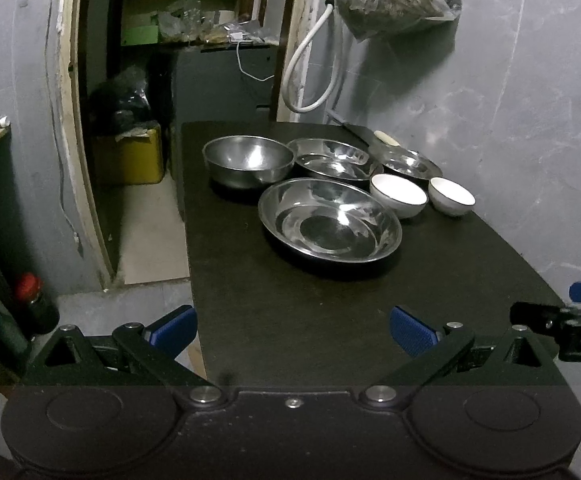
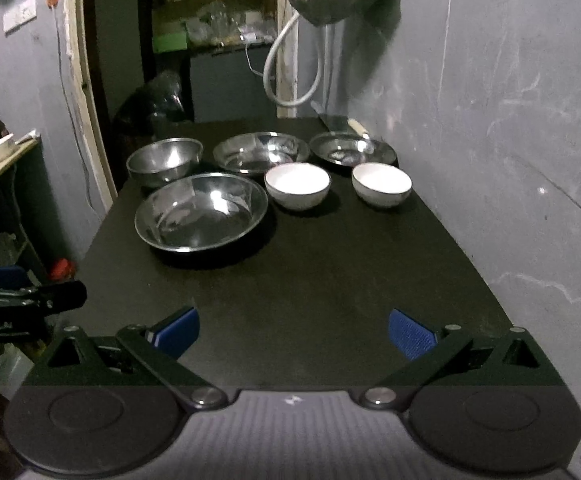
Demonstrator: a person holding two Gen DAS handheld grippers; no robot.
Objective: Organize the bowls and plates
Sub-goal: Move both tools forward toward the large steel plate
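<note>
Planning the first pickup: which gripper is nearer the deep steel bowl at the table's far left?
Left, slightly. The left gripper faces the deep steel bowl more directly; the right gripper sits farther right.

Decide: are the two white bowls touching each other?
Apart. The right wrist view shows a strip of dark table between the left white bowl and the right white bowl.

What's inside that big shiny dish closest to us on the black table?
Nothing visible: the nearest steel dish shows only its bare, reflective bottom. The two white bowls beside it look empty too. What lies under the dish is hidden.
</note>
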